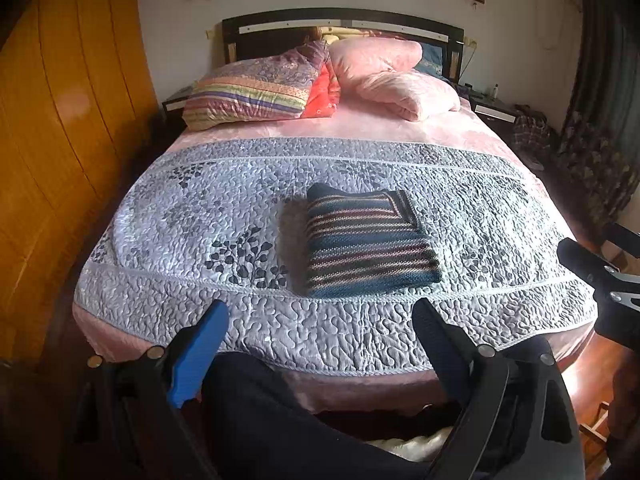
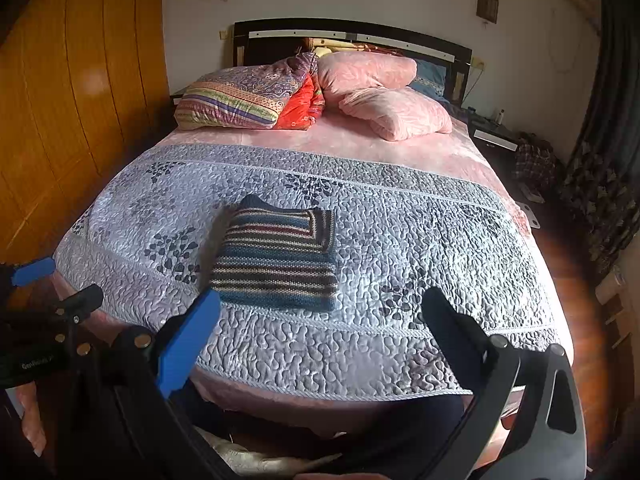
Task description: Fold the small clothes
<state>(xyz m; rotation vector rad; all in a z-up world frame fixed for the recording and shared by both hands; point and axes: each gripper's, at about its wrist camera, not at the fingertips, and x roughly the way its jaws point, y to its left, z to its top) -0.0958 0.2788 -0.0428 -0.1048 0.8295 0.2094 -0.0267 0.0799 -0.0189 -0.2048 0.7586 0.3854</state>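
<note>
Writing: white lettering is showing on the black body of the left gripper (image 2: 32, 276) as seen from the right wrist view, too small and blurred to read. No other legible text. No containers in view.

Left gripper (image 1: 320, 316): jaws standing wide apart, gripping nothing, one blue finger (image 1: 198, 354) on its left and one dark finger on its right. It is hanging off the foot of the bed, not touching the cover.

Right gripper (image 2: 320, 308): jaws likewise spread wide and empty, blue finger (image 2: 186, 346) on its left, dark finger on its right. It too is hovering clear of the bed edge.

Striped sweater (image 1: 366, 240): lying folded into a compact rectangle on the grey quilted bedspread (image 1: 160, 216), ahead of both grippers and apart from them. From the left gripper it is sitting ahead and slightly right of centre; from the right gripper (image 1: 600, 276) it is sitting ahead and left of centre (image 2: 278, 258), just beyond the tip of the blue finger.

Further ahead, well beyond the sweater: pink pillows (image 1: 394, 76) and a multicoloured striped pillow (image 1: 252, 94) are resting against the dark headboard (image 1: 344, 20). A wooden wardrobe (image 1: 52, 120) is standing off to the left of both grippers.
</note>
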